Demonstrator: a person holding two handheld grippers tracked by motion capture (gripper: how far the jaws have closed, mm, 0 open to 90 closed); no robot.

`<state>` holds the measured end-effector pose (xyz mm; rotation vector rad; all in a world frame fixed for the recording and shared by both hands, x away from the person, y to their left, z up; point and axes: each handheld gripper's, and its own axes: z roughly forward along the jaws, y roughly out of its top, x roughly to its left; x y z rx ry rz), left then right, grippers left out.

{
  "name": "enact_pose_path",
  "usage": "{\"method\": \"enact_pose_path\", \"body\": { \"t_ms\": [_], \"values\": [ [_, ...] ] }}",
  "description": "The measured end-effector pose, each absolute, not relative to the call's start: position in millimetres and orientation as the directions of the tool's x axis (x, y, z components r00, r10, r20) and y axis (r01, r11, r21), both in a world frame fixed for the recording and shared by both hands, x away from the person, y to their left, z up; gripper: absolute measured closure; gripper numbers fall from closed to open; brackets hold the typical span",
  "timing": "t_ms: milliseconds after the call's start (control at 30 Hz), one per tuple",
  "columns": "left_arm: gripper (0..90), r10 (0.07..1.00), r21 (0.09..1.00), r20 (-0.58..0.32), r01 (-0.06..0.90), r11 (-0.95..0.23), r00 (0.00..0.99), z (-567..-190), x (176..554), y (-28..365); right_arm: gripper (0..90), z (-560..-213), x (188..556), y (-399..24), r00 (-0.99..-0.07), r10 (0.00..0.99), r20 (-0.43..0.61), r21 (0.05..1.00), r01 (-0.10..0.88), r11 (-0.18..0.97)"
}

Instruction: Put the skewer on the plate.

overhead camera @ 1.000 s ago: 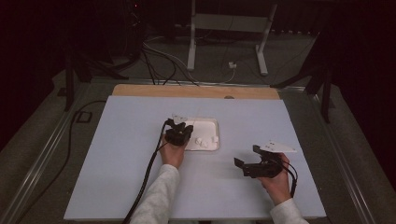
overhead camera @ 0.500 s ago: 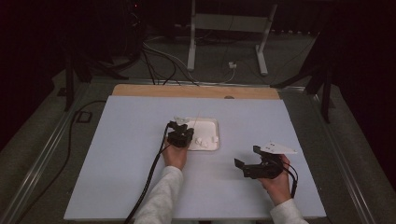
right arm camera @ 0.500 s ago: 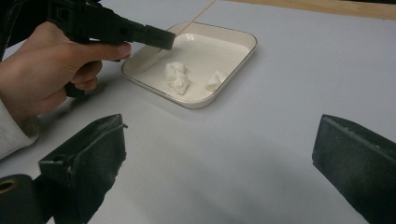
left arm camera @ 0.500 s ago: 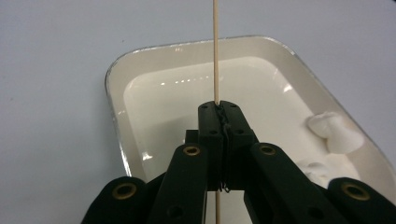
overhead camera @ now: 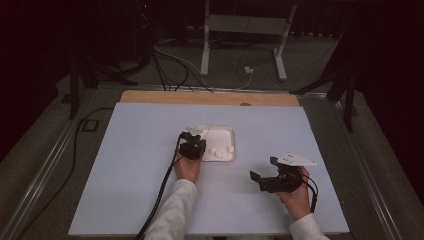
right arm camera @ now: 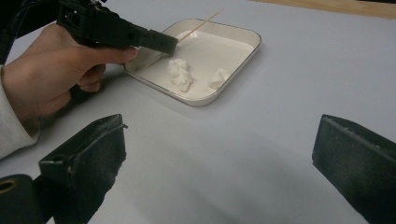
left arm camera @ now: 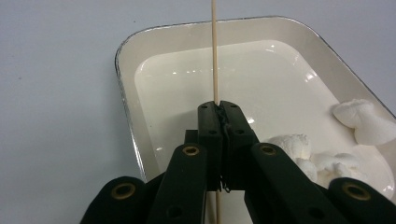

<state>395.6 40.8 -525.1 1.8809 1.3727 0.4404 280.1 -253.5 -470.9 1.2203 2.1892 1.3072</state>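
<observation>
Two hand-held grippers work over a pale lavender-white table (overhead camera: 125,170) in the high view. The left gripper (overhead camera: 192,145) sits at the 9 o'clock edge of a shallow white rectangular tray with a thin metallic rim (overhead camera: 231,131), near the table's centre. The right gripper (overhead camera: 265,174), carrying its grey three-cornered plate, hangs well apart from the tray, toward 4 o'clock of it, its jaws pointing to 9 o'clock.

Left gripper view: the jaws are pressed together on a thin pale wooden skewer (left arm camera: 214,51), which runs straight up to 12 o'clock across the tray's rim. Several soft white marshmallow pieces (left arm camera: 292,144) lie in the tray toward 3 o'clock of the jaws.

Right gripper view: the jaws stand wide apart with nothing between them. At 11 o'clock the person's left hand (right arm camera: 51,74) holds the other gripper, the skewer slanting over the tray, with the marshmallow pieces just beside its jaws.
</observation>
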Motion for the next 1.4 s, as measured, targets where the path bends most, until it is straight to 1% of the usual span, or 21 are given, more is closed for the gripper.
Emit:
{"method": "enact_pose_path", "body": {
  "t_ms": [67,200,300,400,467,633,733,800,967,1000,1133,1300,1400],
  "values": [
    [86.0,0.917,0.738,-0.154,0.66,-0.141,0.369,-525.2,395.5,40.6,3.0,-470.9,280.0,-253.5,-0.588,0.795,0.149,0.832,0.509,0.22],
    [69.9,0.906,0.744,-0.175,0.655,-0.135,0.385,-523.6,394.4,40.6,3.0,-469.9,279.3,-253.6,-0.589,0.794,0.149,0.835,0.505,0.219],
    [60.4,0.904,0.755,-0.176,0.642,-0.129,0.389,-519.7,393.1,42.3,3.0,-468.6,278.4,-254.6,-0.59,0.793,0.15,0.84,0.499,0.213],
    [52.2,0.895,0.766,-0.214,0.636,-0.095,0.391,-513.7,392.4,46.7,3.0,-467.8,278.0,-256.6,-0.588,0.794,0.151,0.844,0.495,0.206],
    [44.6,0.89,0.771,-0.228,0.632,-0.083,0.396,-509.6,391.1,48.7,3.0,-467.8,277.5,-258.0,-0.585,0.796,0.154,0.844,0.497,0.202],
    [26.1,0.863,0.812,-0.216,0.575,-0.1,0.456,-494.5,382.8,54.2,3.0,-466.5,276.0,-260.9,-0.581,0.799,0.153,0.851,0.489,0.192],
    [18.3,0.843,0.836,-0.216,0.54,-0.101,0.492,-483.4,376.4,60.9,3.0,-466.0,275.4,-262.3,-0.581,0.799,0.151,0.854,0.483,0.19],
    [16.2,0.834,0.85,-0.211,0.517,-0.101,0.51,-475.3,371.7,67.3,3.0,-466.1,275.2,-262.7,-0.582,0.8,0.146,0.856,0.48,0.193],
    [2.9,0.817,0.877,-0.196,0.469,-0.102,0.543,-456.8,358.6,86.3,2.9,-466.5,274.6,-263.8,-0.58,0.804,0.13,0.859,0.471,0.201],
    [1.4,0.816,0.885,-0.183,0.454,-0.106,0.548,-453.7,355.2,90.3,2.9,-466.3,274.3,-264.2,-0.579,0.806,0.125,0.86,0.468,0.203],
    [0.7,0.813,0.906,-0.125,0.4,-0.14,0.568,-444.2,339.8,107.5,2.9,-465.5,272.8,-266.3,-0.577,0.81,0.108,0.869,0.45,0.205],
    [0.7,0.8,0.92,-0.09,0.357,-0.161,0.593,-440.2,319.1,131.0,2.5,-465.7,270.4,-270.3,-0.57,0.818,0.081,0.879,0.428,0.21],
    [0.7,0.795,0.93,-0.087,0.336,-0.152,0.601,-439.8,305.3,146.3,1.2,-466.3,269.5,-273.3,-0.568,0.819,0.074,0.886,0.414,0.208]
  ]
}}
